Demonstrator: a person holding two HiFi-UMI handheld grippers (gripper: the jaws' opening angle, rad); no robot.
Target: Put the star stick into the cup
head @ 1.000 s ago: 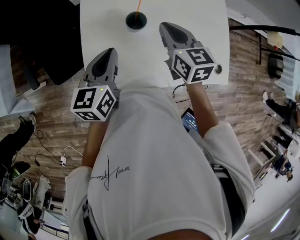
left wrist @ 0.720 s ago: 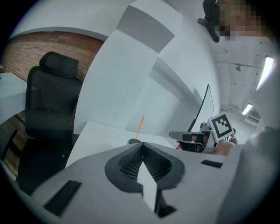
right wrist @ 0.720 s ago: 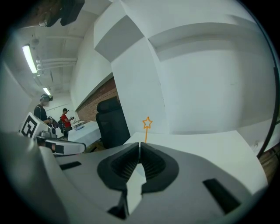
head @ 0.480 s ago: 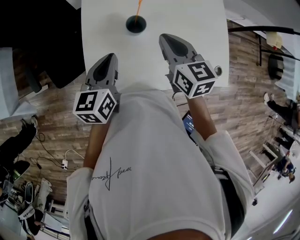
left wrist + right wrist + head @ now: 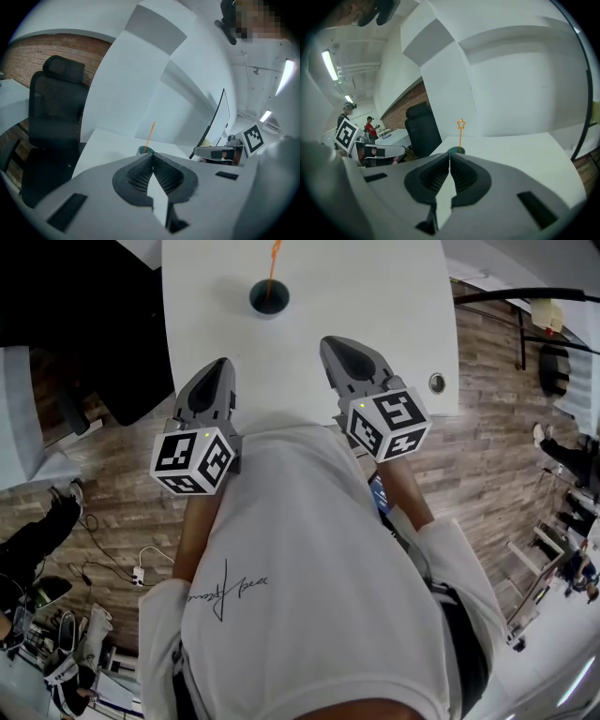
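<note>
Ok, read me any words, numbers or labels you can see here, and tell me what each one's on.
Cursive script on the white shirt: a signature-like scrawl, not legible.
Left marker cube and right marker cube: square black-and-white code patterns only, no letters or numbers.
Nothing else in these views carries readable text.

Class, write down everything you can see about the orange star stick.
The star stick is a thin, straight orange rod topped by a small open star outline, plastic by its look. It stands almost upright, its lower end inside the dark teal cup on the white table. Only the cup touches it; the left gripper and right gripper sit well back, shut and empty.
</note>
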